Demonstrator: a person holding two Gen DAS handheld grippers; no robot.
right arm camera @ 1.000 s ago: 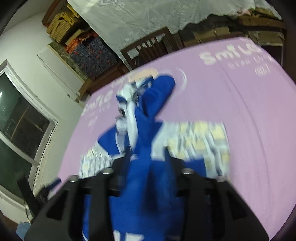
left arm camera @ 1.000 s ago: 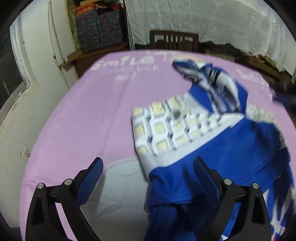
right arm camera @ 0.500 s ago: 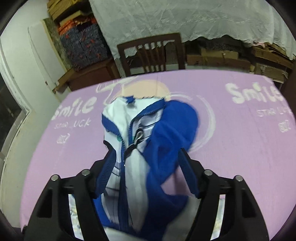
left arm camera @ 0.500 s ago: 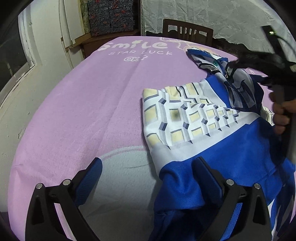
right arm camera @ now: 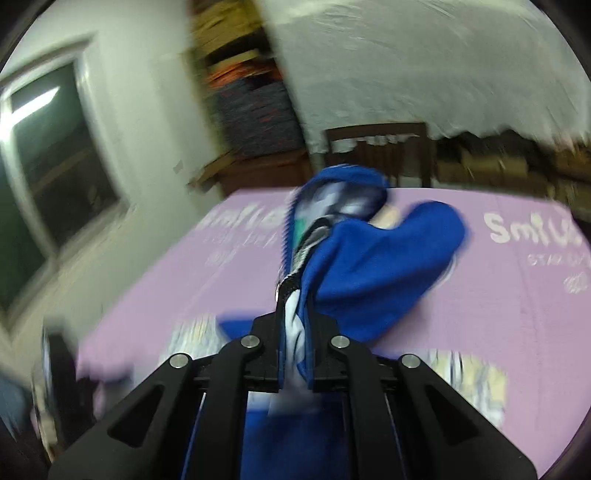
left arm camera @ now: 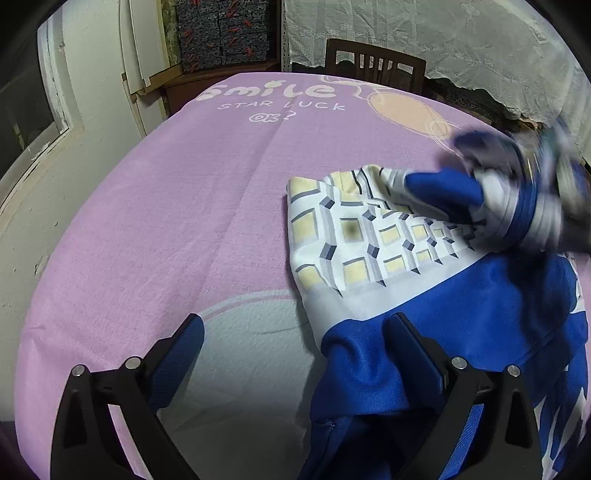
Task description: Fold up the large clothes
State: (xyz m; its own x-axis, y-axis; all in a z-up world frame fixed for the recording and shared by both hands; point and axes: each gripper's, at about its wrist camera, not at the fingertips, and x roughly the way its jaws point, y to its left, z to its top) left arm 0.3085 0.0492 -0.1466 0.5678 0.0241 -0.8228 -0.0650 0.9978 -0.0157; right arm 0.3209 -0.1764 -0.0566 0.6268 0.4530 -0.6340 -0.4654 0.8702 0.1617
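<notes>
A blue and white jacket (left arm camera: 461, 306) with a yellow-square pattern lies on the pink printed blanket (left arm camera: 177, 221) covering the table. My left gripper (left arm camera: 295, 343) is open, low over the blanket at the jacket's near left edge; its right finger (left arm camera: 413, 350) rests on the blue fabric. My right gripper (right arm camera: 295, 325) is shut on the jacket's collar and zipper part (right arm camera: 332, 251) and holds it lifted above the table. That lifted bunch shows blurred at the right of the left wrist view (left arm camera: 517, 192).
A wooden chair (left arm camera: 373, 70) stands behind the table's far edge, with a white lace cloth (left arm camera: 461, 48) over furniture behind it. Stacked patterned boxes (left arm camera: 225, 29) and a white wall (left arm camera: 92, 74) are at the far left. A window (right arm camera: 48, 177) is on the left.
My right gripper closed on the jacket's collar and lifted it, swinging it over the patterned part. My left gripper stayed open in nearly the same spot.
</notes>
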